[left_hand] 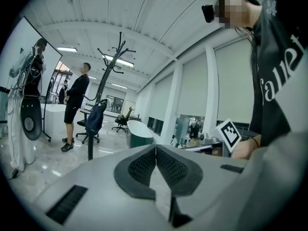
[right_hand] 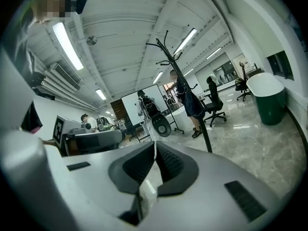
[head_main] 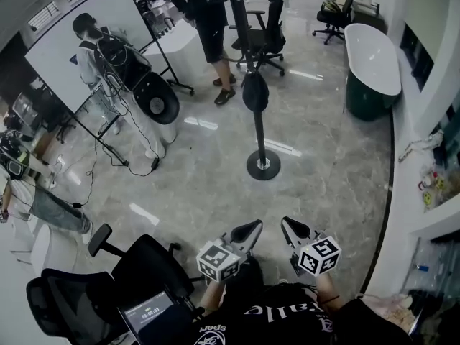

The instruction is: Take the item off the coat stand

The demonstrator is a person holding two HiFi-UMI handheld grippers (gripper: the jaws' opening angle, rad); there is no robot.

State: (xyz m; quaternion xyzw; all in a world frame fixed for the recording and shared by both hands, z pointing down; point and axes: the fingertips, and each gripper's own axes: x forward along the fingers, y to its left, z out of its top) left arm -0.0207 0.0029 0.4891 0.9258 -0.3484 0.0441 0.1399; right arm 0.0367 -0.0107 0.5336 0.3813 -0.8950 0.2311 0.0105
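**Bag on the stand, well ahead of two clenched, empty tongs**

Head view: the dark bag (head_main: 255,92) is seen hanging part-way up the upright stand (head_main: 259,131), well apart from the left tongs (head_main: 249,230) and right tongs (head_main: 290,228). The stand is lined up between them, so neither is judged nearer. Left gripper view: the tongs are pressed together on nothing, and the bag (left_hand: 96,118) lies to their upper left. Right gripper view: the tongs are likewise clenched and empty. The stand (right_hand: 204,135) rises just right of them, and the bag cannot be told from the person (right_hand: 186,97) behind.
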